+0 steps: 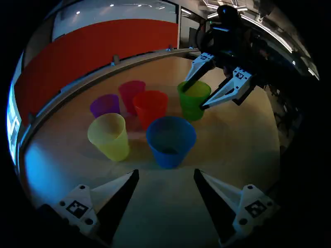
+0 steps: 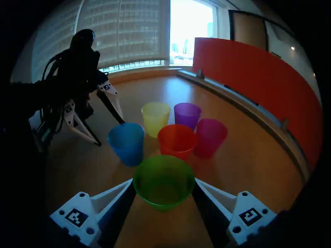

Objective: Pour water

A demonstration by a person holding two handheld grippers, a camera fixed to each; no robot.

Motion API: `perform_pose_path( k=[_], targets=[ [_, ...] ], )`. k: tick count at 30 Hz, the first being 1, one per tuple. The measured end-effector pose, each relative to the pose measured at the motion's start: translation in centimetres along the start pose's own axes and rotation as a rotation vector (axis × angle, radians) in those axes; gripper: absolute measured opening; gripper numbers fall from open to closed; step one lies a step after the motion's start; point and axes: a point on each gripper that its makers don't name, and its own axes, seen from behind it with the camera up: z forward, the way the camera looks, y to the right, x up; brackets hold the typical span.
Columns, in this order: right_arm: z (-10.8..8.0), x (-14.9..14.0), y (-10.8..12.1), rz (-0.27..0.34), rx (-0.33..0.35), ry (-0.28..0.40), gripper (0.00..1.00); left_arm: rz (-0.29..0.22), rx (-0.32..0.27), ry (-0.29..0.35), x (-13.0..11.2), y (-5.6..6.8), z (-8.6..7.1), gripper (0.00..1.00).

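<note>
Six plastic cups are standing upright in a close cluster on the wooden tabletop (image 1: 231, 140), toward the edge where a rail and a red panel (image 1: 103, 45) are running. In the left gripper view, from left to right, the yellow cup (image 1: 108, 135) is sitting at the near left. The purple cup (image 1: 105, 105) is just behind it and the pink cup (image 1: 131, 93) is farther back, nearest the railed edge. The orange-red cup (image 1: 150, 106) is in the middle, the blue cup (image 1: 171, 140) is nearest the camera, and the green cup (image 1: 193, 99) is at the far right of the group. All the mouths are facing up. The blue cup's bottom is looking dark, but whether any cup is holding water cannot be told. The left gripper (image 1: 165, 172) is hanging released, its fingers spread wide. The blue cup is standing just ahead of the tips, centred on the gap but not inside it. The right gripper (image 1: 192, 98) is reaching in from the far side, held by a dark-sleeved arm, with its fingers spread wide on either side of the green cup. In the right gripper view the green cup is sitting between the two fingertips, right at their ends. Whether the pads are actually pressing on its wall cannot be told.
</note>
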Motion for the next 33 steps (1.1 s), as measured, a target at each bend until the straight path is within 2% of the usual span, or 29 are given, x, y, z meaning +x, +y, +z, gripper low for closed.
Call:
perform_pose_path(
  k=[9,15,21,33],
  targets=[
    [0.9,-0.6,0.1,0.001,0.003,-0.012,0.91,-0.012,0.021,0.026,-0.3,0.1,-1.7,0.99],
    [1.3,-0.9,0.3,0.008,0.005,-0.017,0.91,-0.019,0.023,0.038,-0.3,0.4,-2.2,0.99],
    [1.4,-1.0,0.3,0.010,0.008,-0.017,0.91,-0.035,0.031,0.037,-0.7,0.0,-2.2,0.99],
    [1.1,-1.5,0.3,0.012,0.005,-0.020,0.92,-0.025,0.029,0.044,-0.4,0.4,-2.1,0.99]
  ],
)
